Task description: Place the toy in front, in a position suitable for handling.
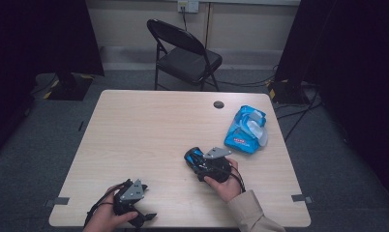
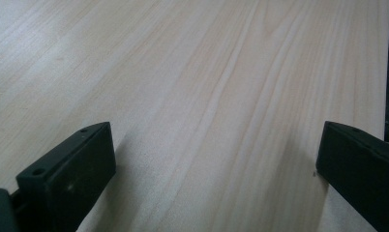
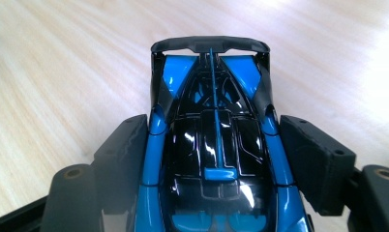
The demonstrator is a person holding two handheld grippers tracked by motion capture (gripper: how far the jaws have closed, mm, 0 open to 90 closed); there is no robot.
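A blue and black toy racing car (image 3: 214,145) sits between the jaws of my right gripper (image 3: 214,130), its rear wing pointing away from the camera. Both pads (image 3: 122,154) lie against the car's sides, so the gripper is shut on it. From above, the car (image 1: 192,155) and my right gripper (image 1: 200,162) are at the middle right of the wooden table (image 1: 149,130), held by a hand in a beige sleeve. My left gripper (image 1: 137,212) rests near the front left edge. Its jaws stand wide open (image 2: 214,154) over bare wood, with nothing between them.
A blue pack of wet wipes (image 1: 246,129) lies at the table's right, beyond the car. A dark cable hole (image 1: 218,104) is near the far edge. A black folding chair (image 1: 183,53) stands behind the table, with dark curtains and floor cables at both sides.
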